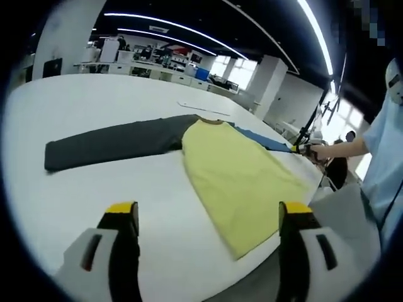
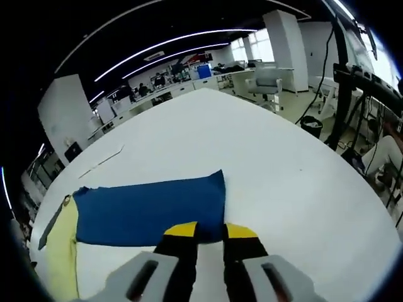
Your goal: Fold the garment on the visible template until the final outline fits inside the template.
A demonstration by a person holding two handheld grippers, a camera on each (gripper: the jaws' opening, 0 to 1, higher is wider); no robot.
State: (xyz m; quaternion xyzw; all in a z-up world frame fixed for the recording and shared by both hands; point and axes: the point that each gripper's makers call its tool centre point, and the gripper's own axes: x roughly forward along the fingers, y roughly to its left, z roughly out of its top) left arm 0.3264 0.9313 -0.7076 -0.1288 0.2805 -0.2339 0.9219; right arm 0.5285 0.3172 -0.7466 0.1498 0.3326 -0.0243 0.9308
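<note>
Left gripper view: a white table [image 1: 94, 189] fills most of the frame, with a raglan shirt [image 1: 208, 157] spread flat on it. At centre left of the frame its dark grey sleeve [image 1: 113, 143] stretches out straight towards the left edge, with bare table all around it. The pale yellow body [image 1: 245, 179] runs from the centre down to the lower right, where its hem lies close to the table's near edge. Past the collar, at right centre, a blue sleeve [image 1: 267, 141] reaches to the right, and the right gripper [image 1: 301, 149] meets its far end, held by a person's hand [image 1: 324, 152]. The left gripper [image 1: 211, 217] rises from the bottom of the frame with its yellow-tipped jaws set wide apart, holding nothing, above bare table just short of the yellow body. No brand, label or writing can be read on the shirt.

Right gripper view: at far left a strip of the yellow body shows, and the blue sleeve lies flat across the centre. The right gripper's jaws stand nearly together at bottom centre, at the sleeve's cuff edge; whether they pinch the cloth cannot be told. To the right the white table lies bare out to its curved edge. A thin pale line [image 2: 101, 162] marks the table at upper left.
</note>
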